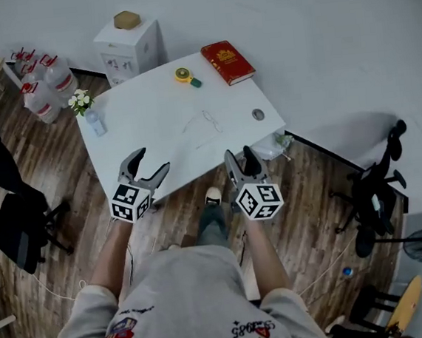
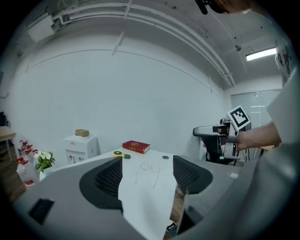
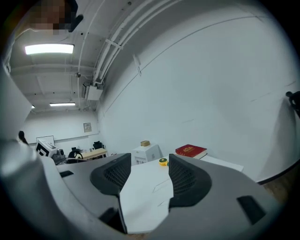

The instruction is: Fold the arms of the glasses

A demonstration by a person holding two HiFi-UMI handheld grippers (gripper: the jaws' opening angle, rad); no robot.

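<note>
The left gripper (image 1: 153,160) and right gripper (image 1: 239,154) hover at the near edge of the white table (image 1: 147,126). Each has its 2 jaws wide apart with nothing between them. Well beyond them, mid-table, the thin wire-framed glasses (image 1: 205,120) lie with arms unfolded. Farther off sit a round yellow tape measure (image 1: 183,75) and a red hardcover book (image 1: 227,61).

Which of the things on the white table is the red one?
The book, at the far corner beside the yellow tape measure; the glasses are only thin wire.
</note>
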